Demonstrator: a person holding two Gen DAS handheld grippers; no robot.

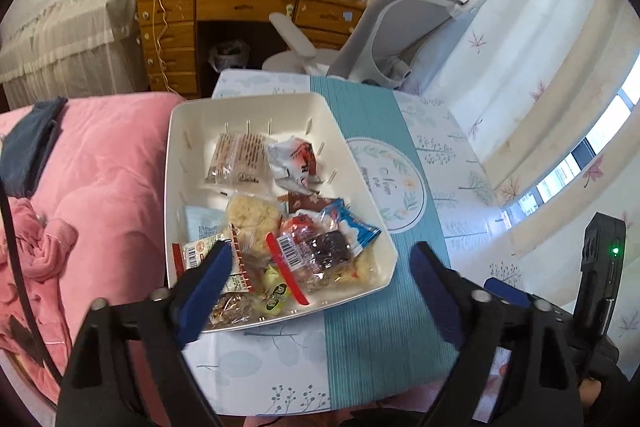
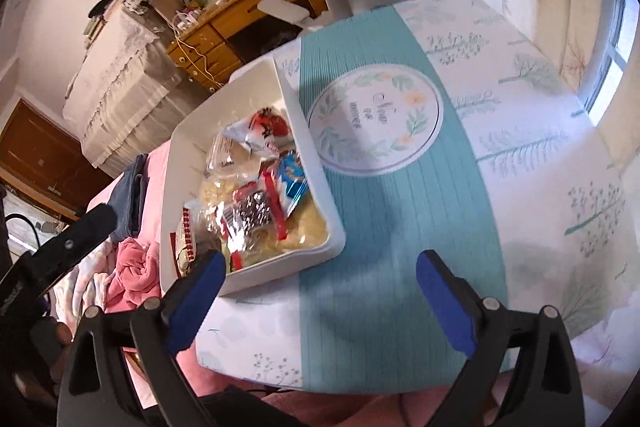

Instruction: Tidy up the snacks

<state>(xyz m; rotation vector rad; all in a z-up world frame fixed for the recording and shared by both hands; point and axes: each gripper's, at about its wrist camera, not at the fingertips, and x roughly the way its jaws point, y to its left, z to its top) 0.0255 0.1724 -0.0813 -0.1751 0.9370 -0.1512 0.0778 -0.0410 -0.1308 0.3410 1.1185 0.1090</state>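
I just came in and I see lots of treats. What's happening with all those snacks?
A person is tidying snacks with a gripper in each hand. The wrapped snacks are all piled in a white bin on a table with a teal and white cloth, next to a pink blanket. Right now the left gripper and the right gripper both have their jaws wide open and hold nothing. No snacks lie loose on the cloth.
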